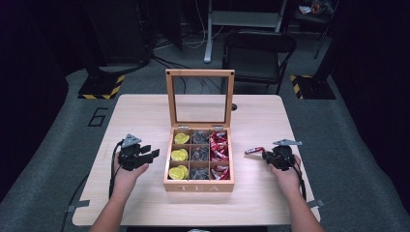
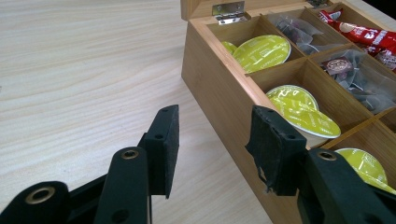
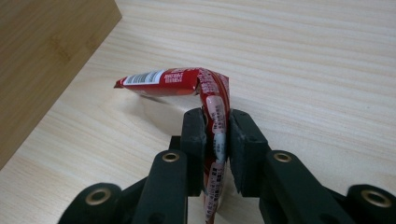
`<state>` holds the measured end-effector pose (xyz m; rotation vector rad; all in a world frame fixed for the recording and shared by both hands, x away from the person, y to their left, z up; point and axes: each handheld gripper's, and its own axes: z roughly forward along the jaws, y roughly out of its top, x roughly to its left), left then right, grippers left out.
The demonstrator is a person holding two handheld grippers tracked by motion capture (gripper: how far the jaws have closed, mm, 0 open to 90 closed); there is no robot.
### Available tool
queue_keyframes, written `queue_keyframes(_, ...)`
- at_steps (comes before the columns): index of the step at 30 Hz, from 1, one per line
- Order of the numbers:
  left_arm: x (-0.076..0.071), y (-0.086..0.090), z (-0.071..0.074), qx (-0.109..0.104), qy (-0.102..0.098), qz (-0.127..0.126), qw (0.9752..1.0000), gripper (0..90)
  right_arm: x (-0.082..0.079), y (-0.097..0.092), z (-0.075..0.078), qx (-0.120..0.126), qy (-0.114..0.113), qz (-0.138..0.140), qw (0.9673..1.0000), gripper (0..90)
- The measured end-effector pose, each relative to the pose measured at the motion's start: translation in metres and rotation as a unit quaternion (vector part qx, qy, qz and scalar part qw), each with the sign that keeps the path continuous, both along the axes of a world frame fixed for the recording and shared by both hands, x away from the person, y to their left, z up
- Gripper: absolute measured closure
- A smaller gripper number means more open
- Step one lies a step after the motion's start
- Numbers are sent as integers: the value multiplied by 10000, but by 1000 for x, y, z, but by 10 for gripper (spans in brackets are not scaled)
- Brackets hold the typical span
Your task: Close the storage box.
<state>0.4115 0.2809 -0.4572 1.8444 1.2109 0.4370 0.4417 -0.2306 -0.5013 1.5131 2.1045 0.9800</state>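
A red sachet, clamped and folded in the right gripper, hangs over the table at the tea box's three o'clock, outside its red-sachet compartments, while the left gripper waits slack-jawed and empty at nine o'clock.

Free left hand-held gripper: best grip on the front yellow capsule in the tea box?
Likely by its rim, coming straight down from above. The front yellow capsule lies foil-up, slightly tilted, in the tea box front-left compartment, and the walls block a sideways approach. The left hand-held gripper waits open beside the box; the right hand-held gripper is shut on a red sachet.
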Motion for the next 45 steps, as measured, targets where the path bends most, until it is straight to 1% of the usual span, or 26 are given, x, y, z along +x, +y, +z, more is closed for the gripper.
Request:
queue_keyframes(1, 0, 0, 0, 9, 2, -6, 10000, 530, 1, -1, -1, -26, -21, 24, 10000, 764)
queue_keyframes(3, 0, 0, 0, -3, 0, 3, 10000, 530, 1, -1, -2, 6, 22, -12, 10000, 761)
queue_keyframes(5, 0, 0, 0, -8, -5, 19, 10000, 530, 2, -1, -3, -36, 43, 0, 10000, 759)
queue_keyframes(6, 0, 1, 0, 25, 0, 6, 10000, 530, 2, -1, -3, -41, 53, -9, 10000, 757)
queue_keyframes(10, 0, 1, 0, -1, -4, 19, 10000, 530, 3, -1, -5, -163, 53, 9, 9999, 741)
queue_keyframes(14, 0, 1, 0, -4, -8, 25, 10000, 530, 3, 0, -6, -152, 106, -1, 9998, 722)
queue_keyframes(15, 0, 1, 0, -12, -5, 30, 10000, 530, 3, 0, -6, -144, 97, 2, 9998, 702)
queue_keyframes(18, 0, 1, 0, -36, 4, 47, 10000, 530, 3, 0, -6, -139, 81, -14, 9999, 682)
queue_keyframes(22, 1, 1, 0, -28, -18, 54, 10000, 530, 3, 0, -7, -169, 61, -2, 9998, 669)
queue_keyframes(23, 1, 1, 0, -39, 15, 49, 10000, 530, 3, 1, -6, -166, 58, -6, 9998, 666)
queue_keyframes(24, 1, 1, 0, -41, 20, 60, 10000, 530, 3, 2, -5, -120, 33, -24, 9999, 666)
queue_keyframes(25, 1, 2, 0, -34, 34, 54, 10000, 530, 2, 1, -4, -171, 11, 20, 9999, 665)
queue_keyframes(26, 2, 2, -1, -15, 10, 62, 10000, 530, 2, 2, -3, -131, -2, -4, 9999, 664)
queue_keyframes(29, 2, 2, -1, -31, 16, 76, 10000, 530, 0, 3, 2, -164, -114, 49, 9998, 656)
queue_keyframes(31, 2, 3, -1, -39, 20, 83, 10000, 530, -2, 5, 4, -201, -124, 67, 9997, 654)
queue_keyframes(32, 2, 3, -1, -42, 63, 73, 9999, 530, -4, 8, 7, -140, -74, 66, 9999, 644)
queue_keyframes(33, 2, 3, -1, -42, 63, 73, 9999, 530, -4, 8, 7, -140, -74, 66, 9999, 644)
queue_keyframes(34, 2, 3, -2, -50, 75, 92, 9999, 530, -4, 8, 8, -153, -128, 176, 9996, 621)
queue_keyframes(36, 3, 3, -2, -37, 22, 94, 9999, 530, -5, 11, 10, -139, -99, 231, 9996, 614)
queue_keyframes(38, 3, 2, -2, -45, 27, 102, 9999, 530, -6, 13, 12, -104, -95, 252, 9996, 611)
queue_keyframes(39, 3, 3, -2, -32, 44, 86, 9999, 530, -7, 16, 15, -124, -147, 351, 9992, 606)
queue_keyframes(40, 3, 3, -2, -39, 62, 85, 9999, 530, -8, 18, 18, -105, -164, 342, 9992, 605)
queue_keyframes(41, 3, 3, -3, -44, 64, 83, 9999, 530, -9, 19, 20, -78, -204, 350, 9991, 604)
queue_keyframes(42, 3, 3, -2, -61, 80, 89, 9999, 530, -10, 22, 26, 1, -262, 417, 9988, 603)
queue_keyframes(43, 2, 3, -2, -76, 57, 91, 9999, 530, -10, 22, 26, 1, -262, 417, 9988, 603)
queue_keyframes(45, 3, 3, -1, -49, 22, 66, 10000, 530, -10, 26, 32, 50, -302, 453, 9985, 603)
